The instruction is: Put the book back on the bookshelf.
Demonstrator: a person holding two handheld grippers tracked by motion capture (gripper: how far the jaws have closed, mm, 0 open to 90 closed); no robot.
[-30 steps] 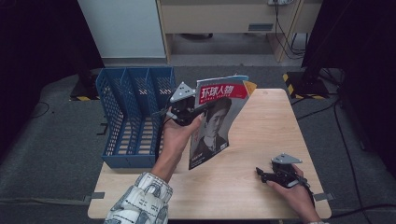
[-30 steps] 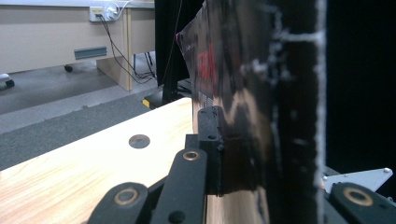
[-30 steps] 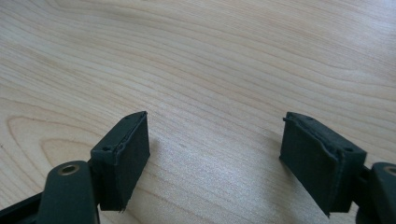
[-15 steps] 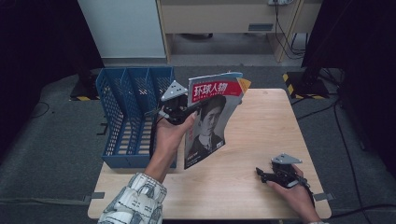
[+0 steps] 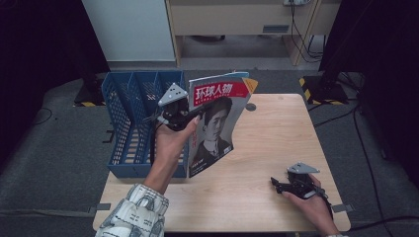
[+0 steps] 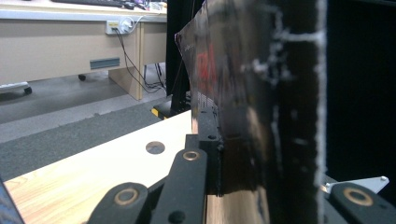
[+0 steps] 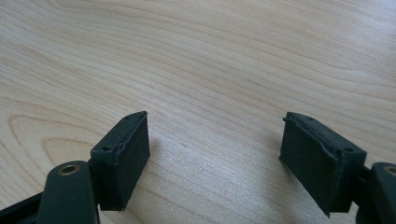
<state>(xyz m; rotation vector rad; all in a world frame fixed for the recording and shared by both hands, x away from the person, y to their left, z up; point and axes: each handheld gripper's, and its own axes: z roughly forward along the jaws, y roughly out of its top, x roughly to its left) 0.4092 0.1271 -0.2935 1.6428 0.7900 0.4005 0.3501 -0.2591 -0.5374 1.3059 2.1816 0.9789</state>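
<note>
A magazine (image 5: pixel 215 118) with a red title band and a portrait on its cover stands nearly upright above the wooden table (image 5: pixel 276 133), beside the blue rack (image 5: pixel 131 123). My left gripper (image 5: pixel 190 116) is shut on the magazine's left edge and holds it up. In the left gripper view the magazine (image 6: pixel 261 107) rises edge-on between the jaws, dark and glossy. My right gripper (image 5: pixel 277 186) rests low near the table's front right corner, open, with nothing in it. In the right gripper view its fingers (image 7: pixel 123 154) stand wide apart over bare wood (image 7: pixel 210 70).
The blue plastic rack with upright dividers sits on the table's left side, partly over the edge. A round hole (image 5: pixel 250 106) marks the tabletop at the back. A white cabinet (image 5: pixel 131 29) and a desk with cables (image 5: pixel 237 19) stand beyond the table.
My left gripper has carried the magazine leftward toward the blue rack, lifted it a little and turned it more upright. The right gripper has stayed where it was.
</note>
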